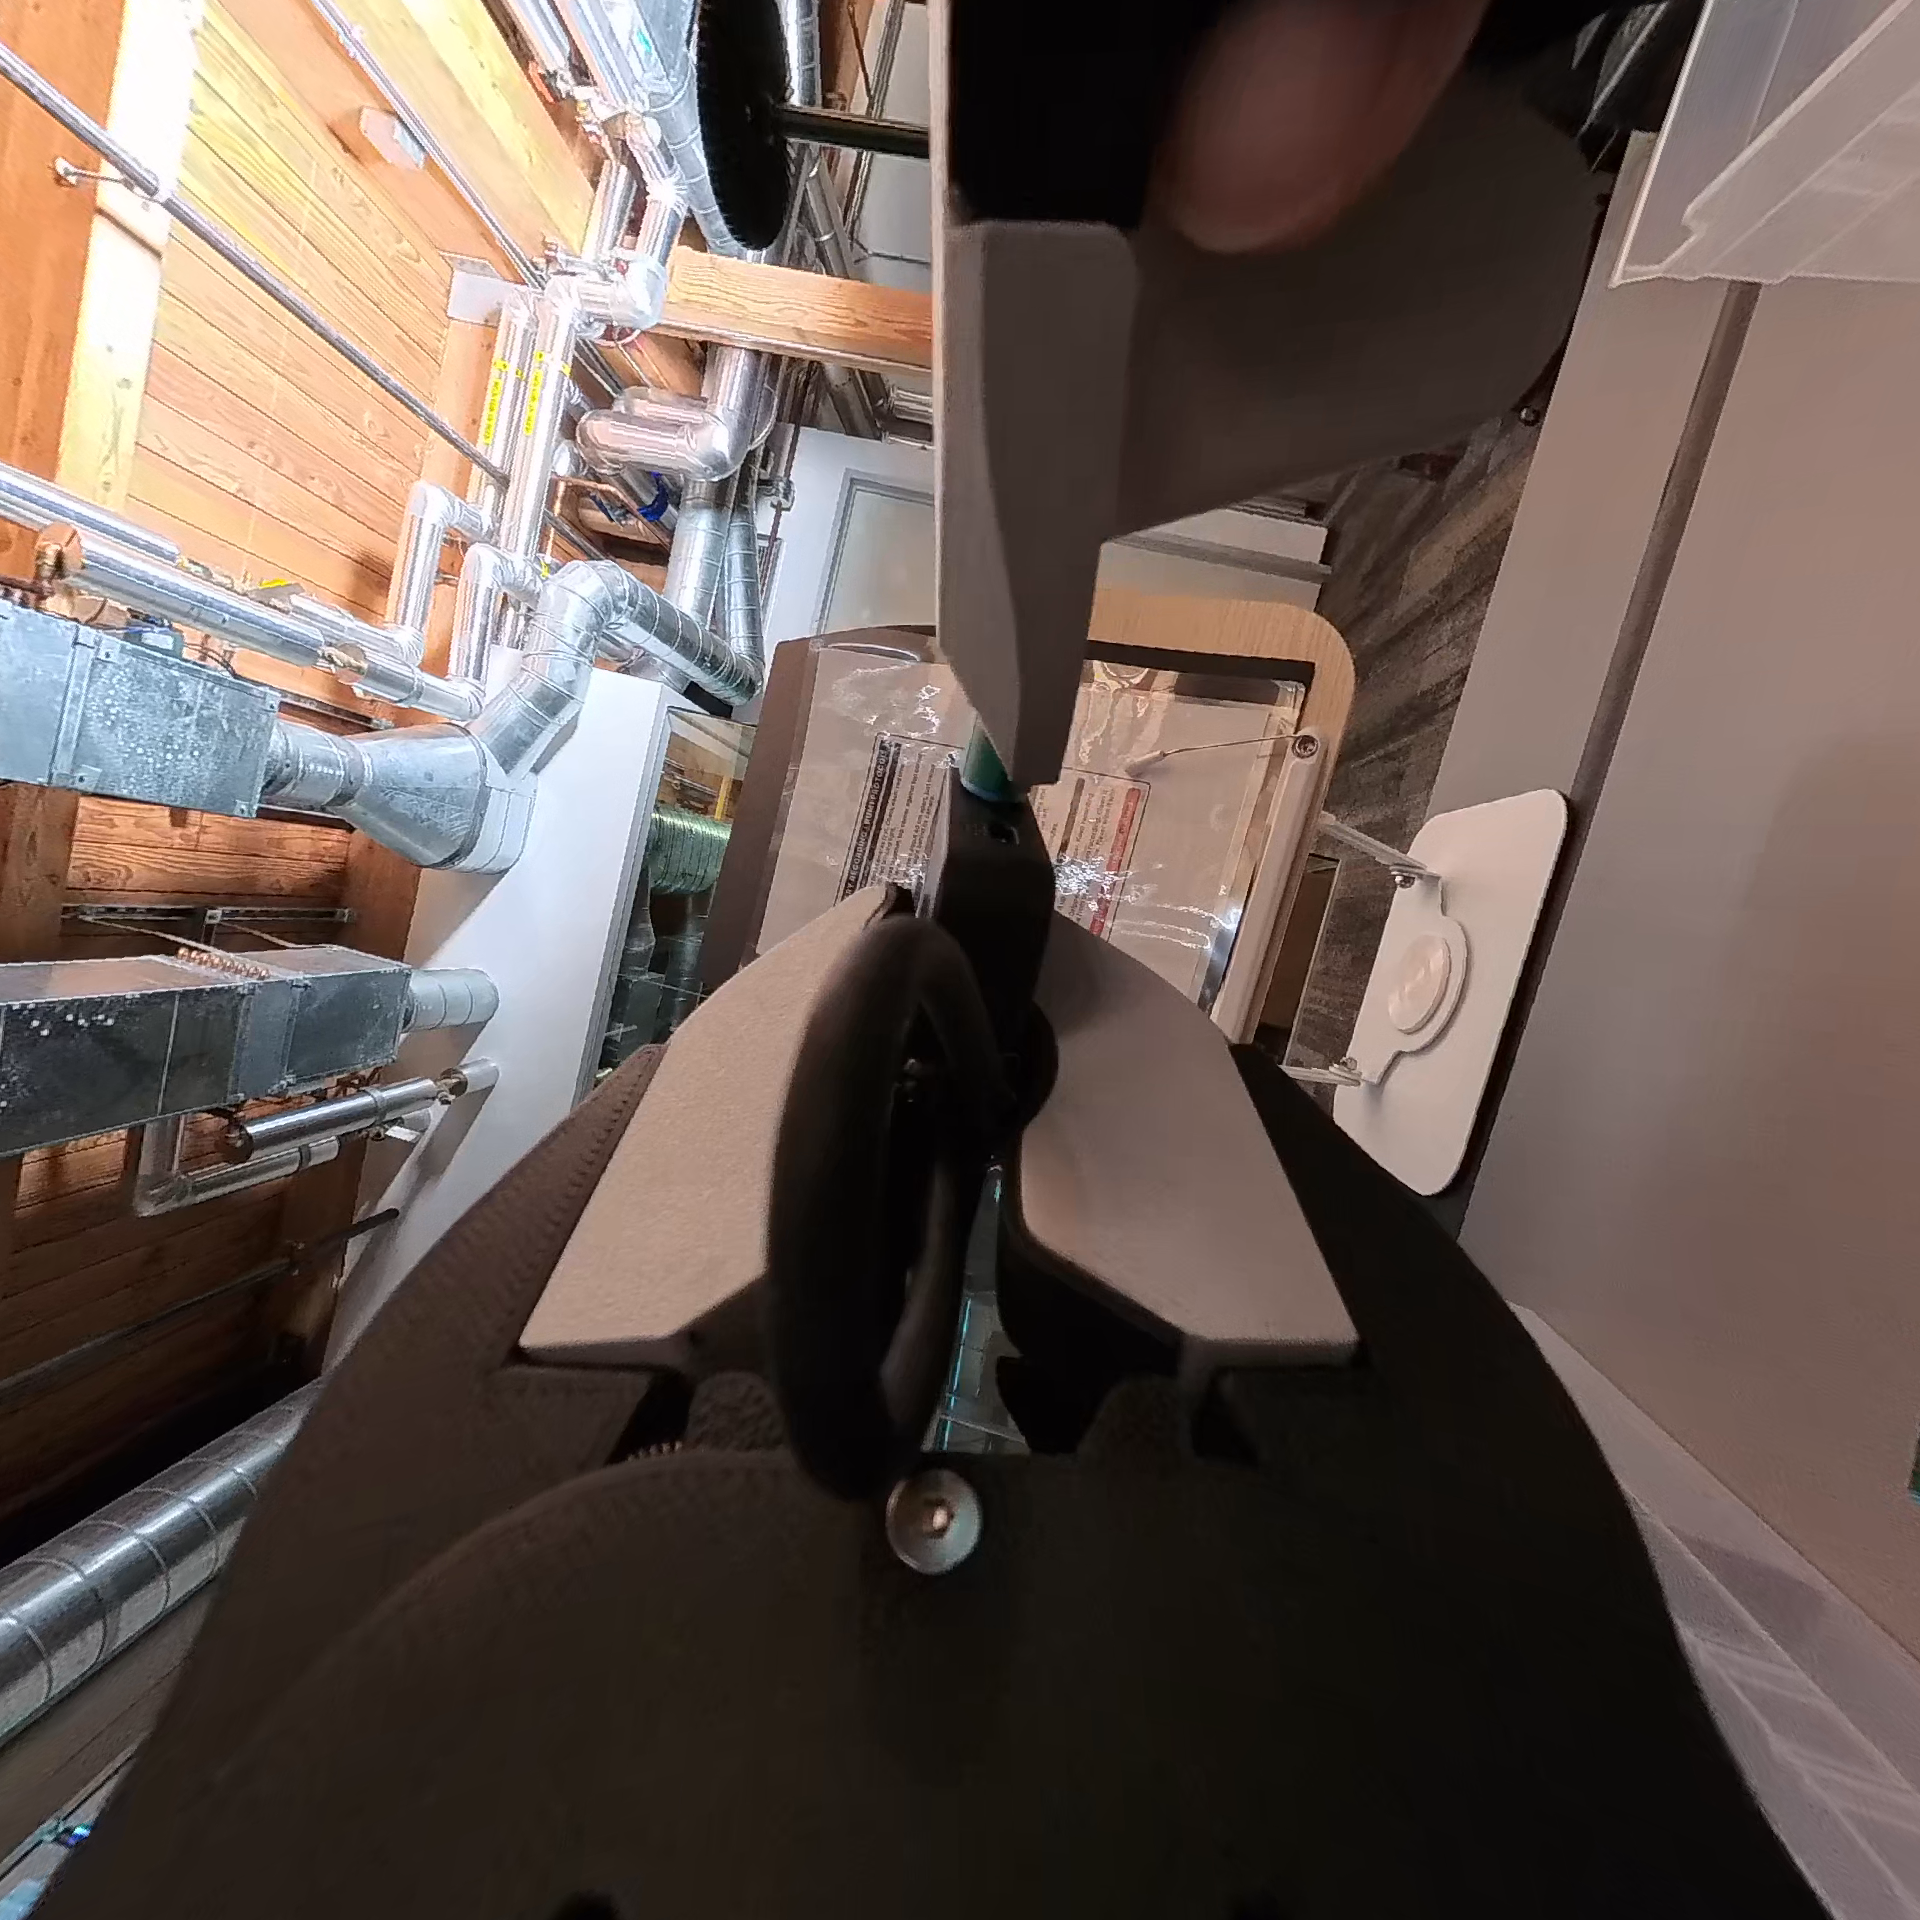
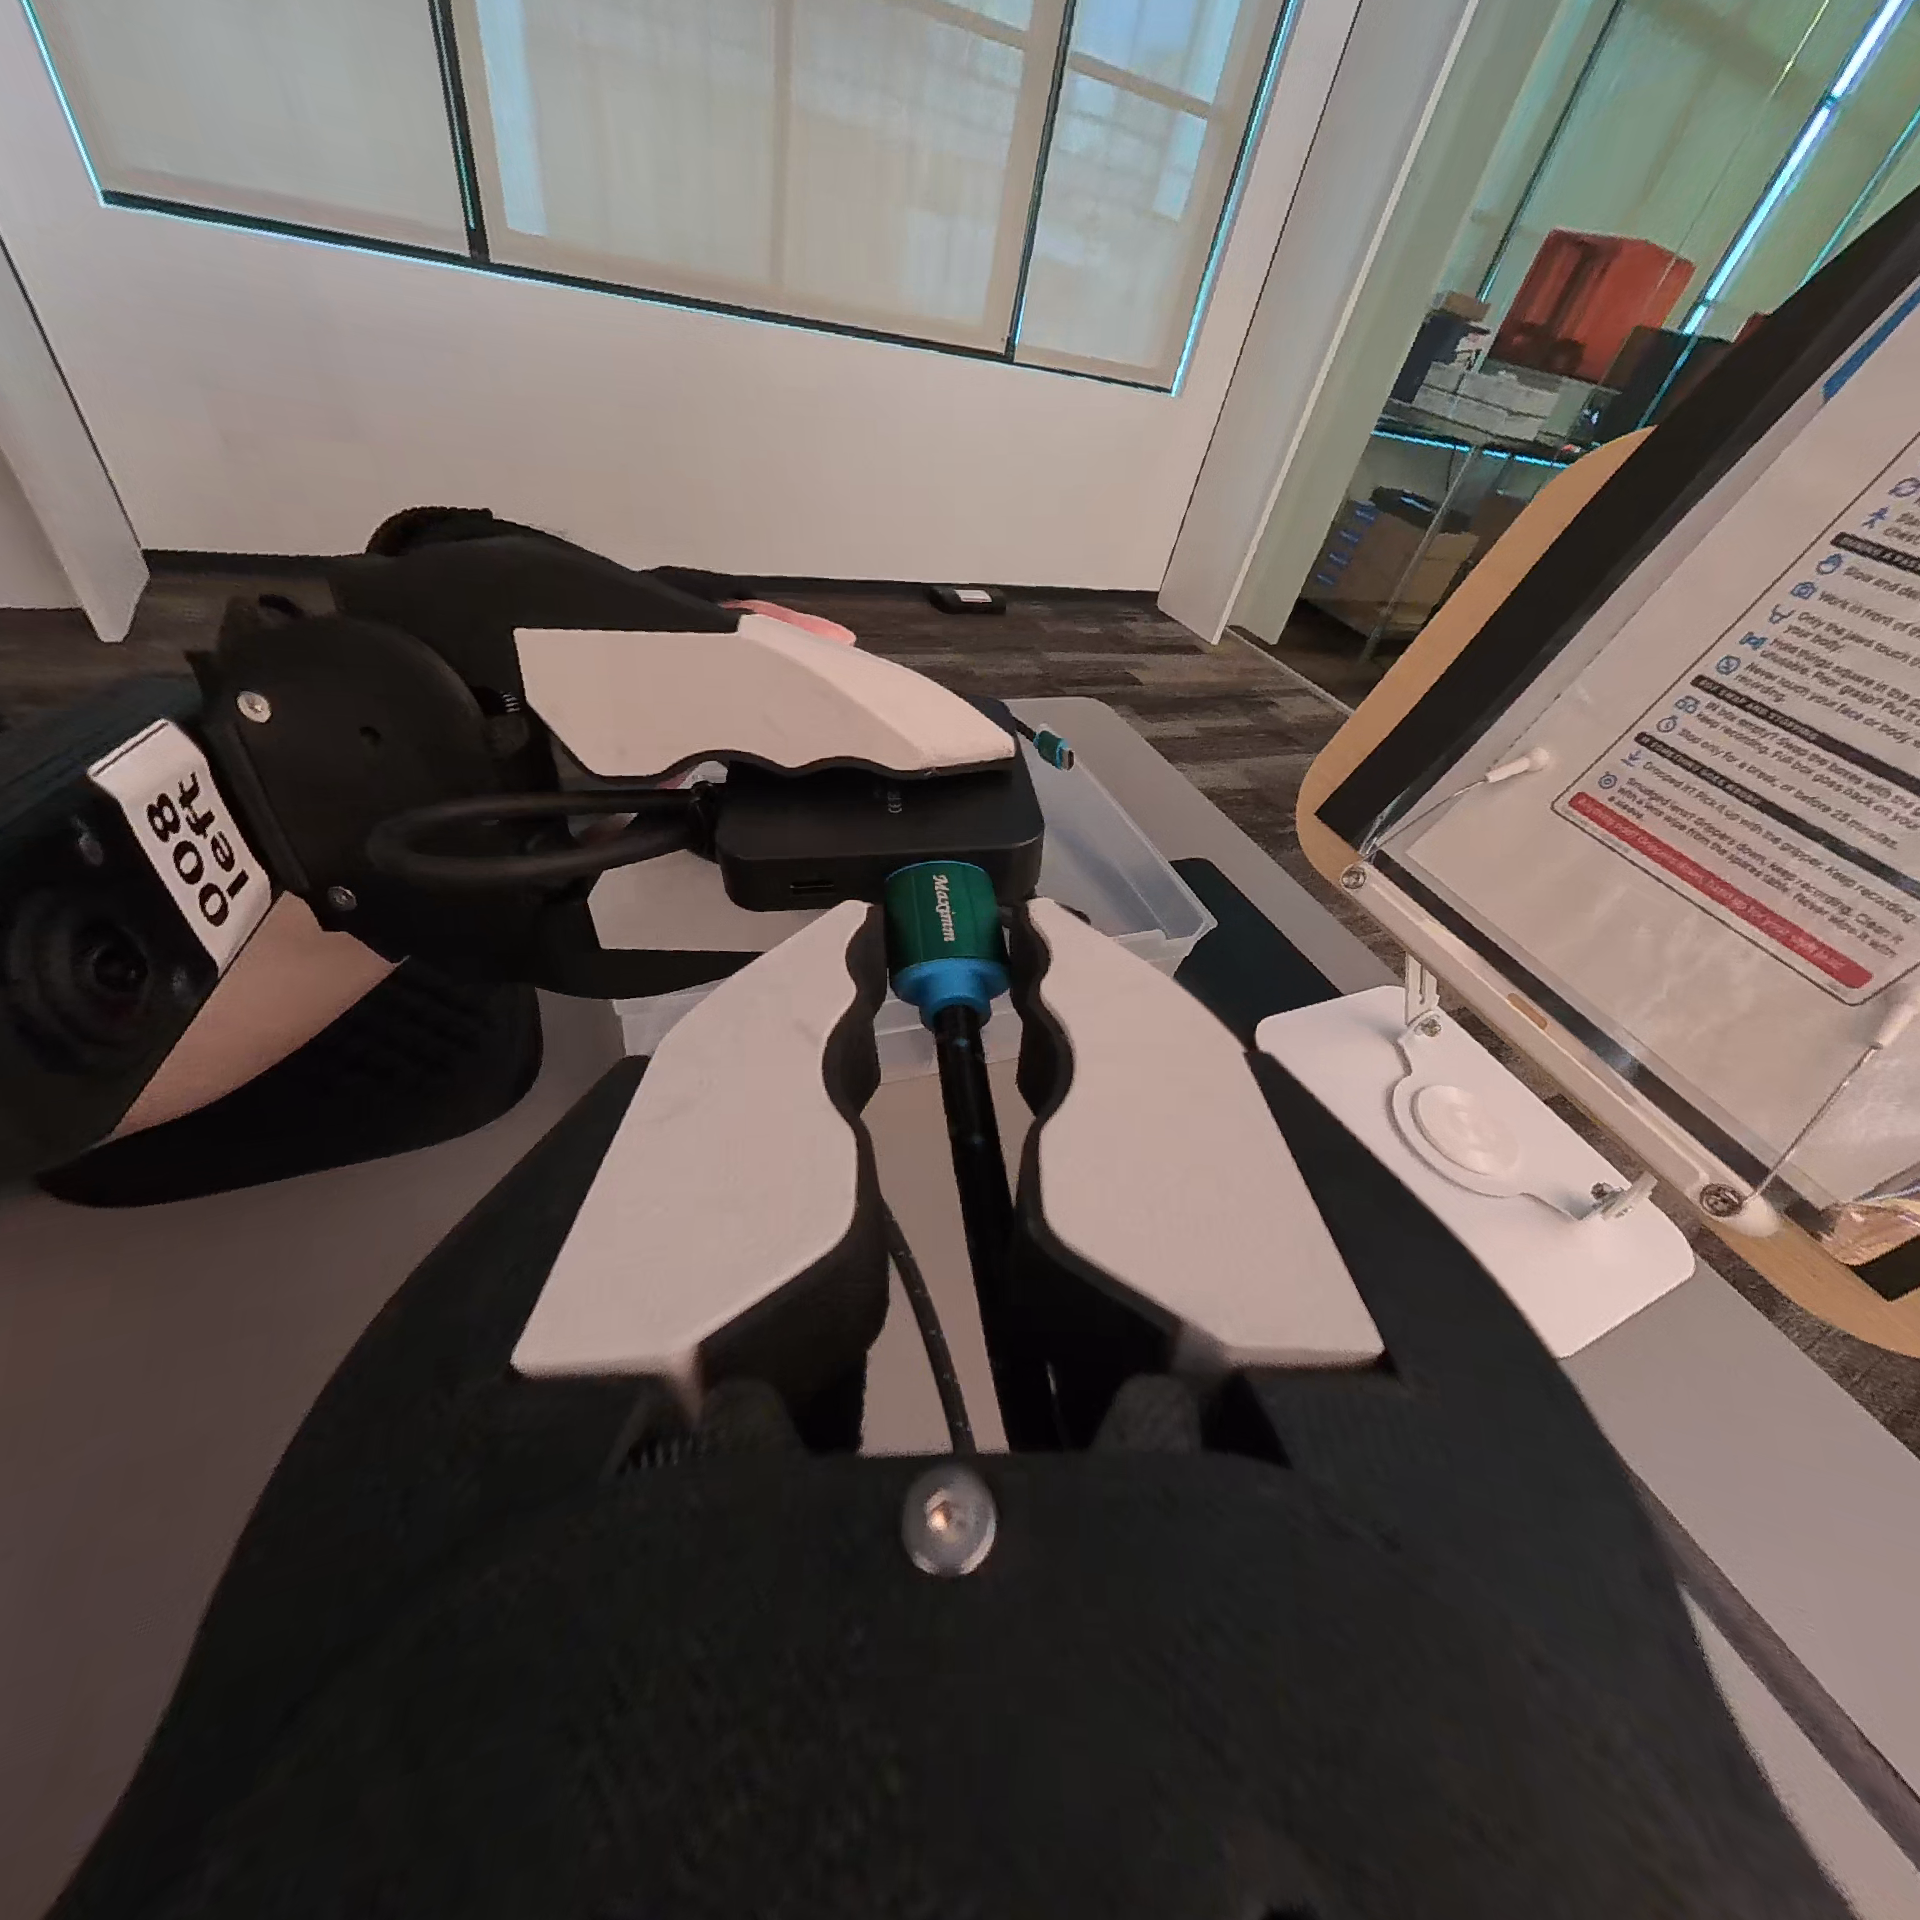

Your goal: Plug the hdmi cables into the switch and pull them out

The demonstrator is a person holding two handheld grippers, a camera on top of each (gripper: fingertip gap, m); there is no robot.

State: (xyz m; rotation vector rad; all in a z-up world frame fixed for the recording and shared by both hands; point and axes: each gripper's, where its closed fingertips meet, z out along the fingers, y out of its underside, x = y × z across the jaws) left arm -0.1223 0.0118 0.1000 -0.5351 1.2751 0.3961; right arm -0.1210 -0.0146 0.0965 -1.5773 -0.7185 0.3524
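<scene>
Left gripper (image 2: pixel 831 790) clamps the black switch (image 2: pixel 883 842) held above grey table (image 2: pixel 208 1351), its own cable looping back. Right gripper (image 2: pixel 940 935) fingers sit apart, flanking the green HDMI plug (image 2: pixel 940 920) seated in the switch edge, not pinching. Clear bin (image 2: pixel 1132 894) beneath, contents unclear. Acrylic sign stand (image 2: pixel 1662 831) crowds the right; left side open.

Light: bright daylight through the window (image 2: pixel 644 156) ahead of my right claw.
Glare: my acrylic sign stand (image 2: pixel 1662 831) shines.
Blur: my near fingers soften.
Edges: wide-angle bending.
</scene>
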